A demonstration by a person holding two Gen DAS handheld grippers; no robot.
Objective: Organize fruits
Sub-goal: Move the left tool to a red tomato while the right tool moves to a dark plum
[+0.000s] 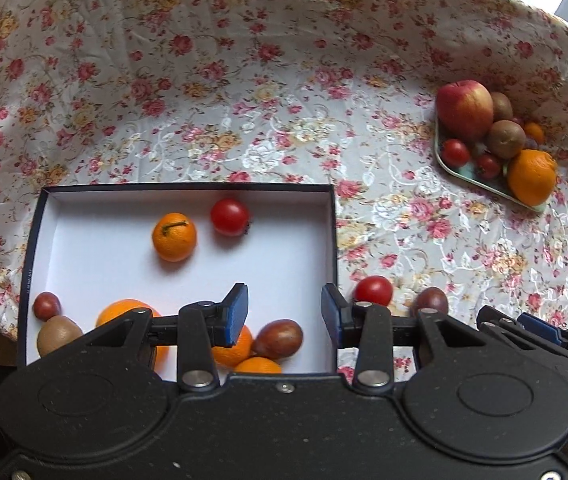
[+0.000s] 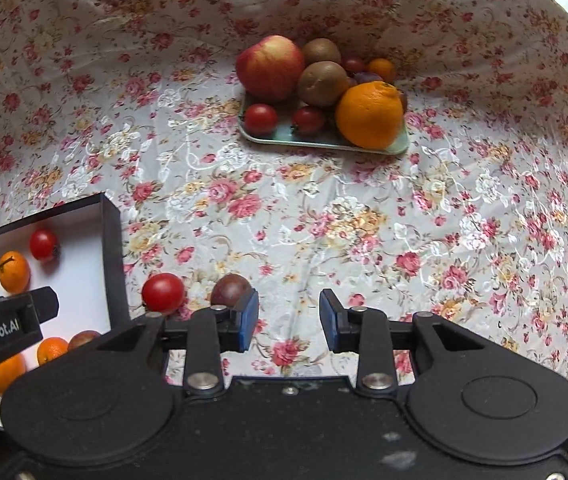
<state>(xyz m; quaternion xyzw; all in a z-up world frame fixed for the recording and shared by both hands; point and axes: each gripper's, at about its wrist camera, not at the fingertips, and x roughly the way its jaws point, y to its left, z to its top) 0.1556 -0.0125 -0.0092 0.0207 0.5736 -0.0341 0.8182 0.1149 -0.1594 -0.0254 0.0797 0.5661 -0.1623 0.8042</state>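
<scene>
A dark box with a white floor holds a mandarin, a red tomato, oranges, a kiwi and dark plums. My left gripper hangs open over the box's right part, nothing between its fingers. On the cloth beside the box lie a loose tomato and a dark plum. My right gripper is open and empty just right of that plum. A green tray farther back carries an apple, kiwis, tomatoes and a big orange.
A floral cloth covers the table and rises in folds at the back and right. The box's right wall stands between the loose fruit and the box floor. The left gripper's body shows at the right wrist view's left edge.
</scene>
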